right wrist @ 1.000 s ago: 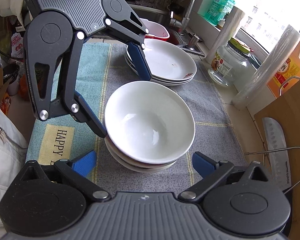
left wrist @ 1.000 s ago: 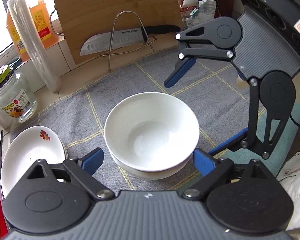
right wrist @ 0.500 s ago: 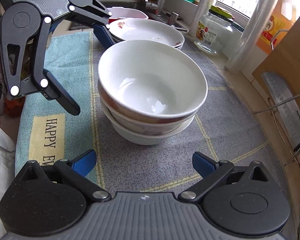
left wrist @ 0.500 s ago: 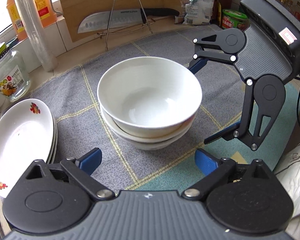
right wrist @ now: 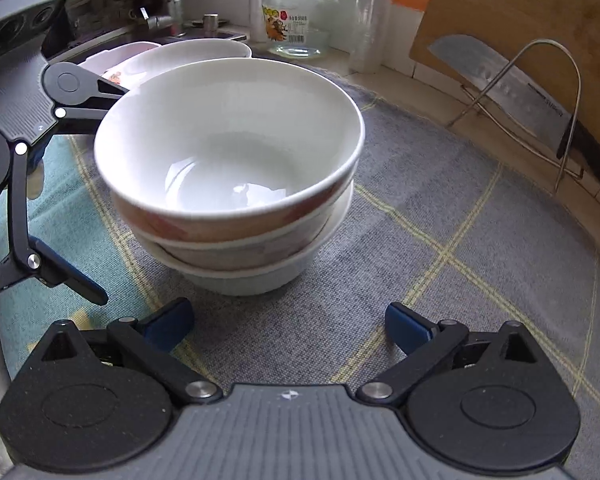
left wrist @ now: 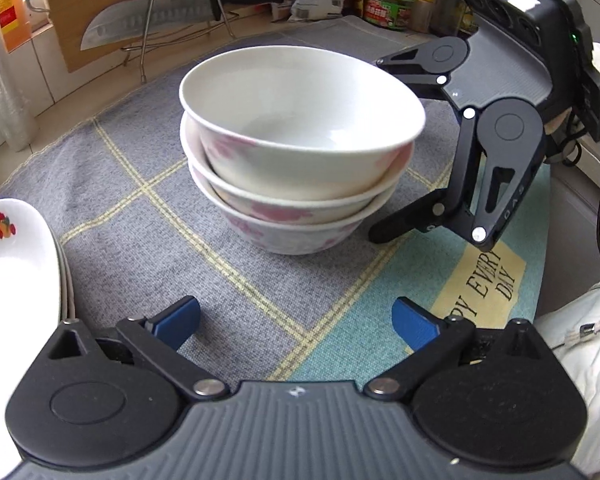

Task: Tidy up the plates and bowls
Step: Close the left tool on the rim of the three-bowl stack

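Plate stack (left wrist: 16, 264) cut off left

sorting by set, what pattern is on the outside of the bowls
White bowls with a pink floral print on the outside, plain white inside; clearest in the left wrist view.

The yellow panel (left wrist: 485, 285) on the teal mat (left wrist: 364, 332) reads "PY EVERY DAY", its start cut off by the left hand-held gripper (left wrist: 296, 322). Print on the knife blade (left wrist: 148, 14), glass jar label (right wrist: 286, 20) and packets is too small to read.
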Action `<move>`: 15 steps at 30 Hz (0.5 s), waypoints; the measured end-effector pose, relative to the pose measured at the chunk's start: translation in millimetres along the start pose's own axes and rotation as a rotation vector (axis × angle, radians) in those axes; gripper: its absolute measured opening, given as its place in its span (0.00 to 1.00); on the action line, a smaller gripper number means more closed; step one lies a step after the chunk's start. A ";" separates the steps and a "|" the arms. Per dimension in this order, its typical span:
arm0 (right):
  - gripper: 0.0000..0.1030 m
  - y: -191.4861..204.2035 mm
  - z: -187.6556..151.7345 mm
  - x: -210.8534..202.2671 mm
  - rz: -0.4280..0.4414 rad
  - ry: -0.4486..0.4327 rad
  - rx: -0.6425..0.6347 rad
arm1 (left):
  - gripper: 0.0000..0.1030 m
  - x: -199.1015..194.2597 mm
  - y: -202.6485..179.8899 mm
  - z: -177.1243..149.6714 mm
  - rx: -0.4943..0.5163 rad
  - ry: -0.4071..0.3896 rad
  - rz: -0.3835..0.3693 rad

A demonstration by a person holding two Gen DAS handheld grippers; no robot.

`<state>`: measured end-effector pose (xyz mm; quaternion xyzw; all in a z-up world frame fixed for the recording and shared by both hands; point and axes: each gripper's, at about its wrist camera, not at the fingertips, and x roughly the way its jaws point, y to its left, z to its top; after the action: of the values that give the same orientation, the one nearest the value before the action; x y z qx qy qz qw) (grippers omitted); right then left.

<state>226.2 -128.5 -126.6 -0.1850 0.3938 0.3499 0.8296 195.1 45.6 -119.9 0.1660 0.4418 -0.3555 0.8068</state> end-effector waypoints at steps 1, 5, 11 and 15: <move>1.00 -0.4 -2.4 -0.7 -0.001 -0.011 0.012 | 0.99 1.1 0.2 0.7 0.008 -0.003 0.002; 1.00 0.2 -7.2 -1.2 0.002 -0.038 0.003 | 0.99 9.5 2.7 11.0 0.043 0.016 0.034; 1.00 -1.1 6.9 5.0 0.048 0.001 -0.083 | 0.99 13.5 10.2 25.8 0.058 0.038 0.051; 1.00 4.9 15.2 6.9 0.072 0.002 -0.218 | 0.98 11.4 11.5 34.5 0.106 0.023 0.030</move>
<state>233.7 -113.3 -122.6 -0.2603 0.3608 0.4202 0.7909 227.9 28.7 -110.8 0.2194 0.4291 -0.3643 0.7969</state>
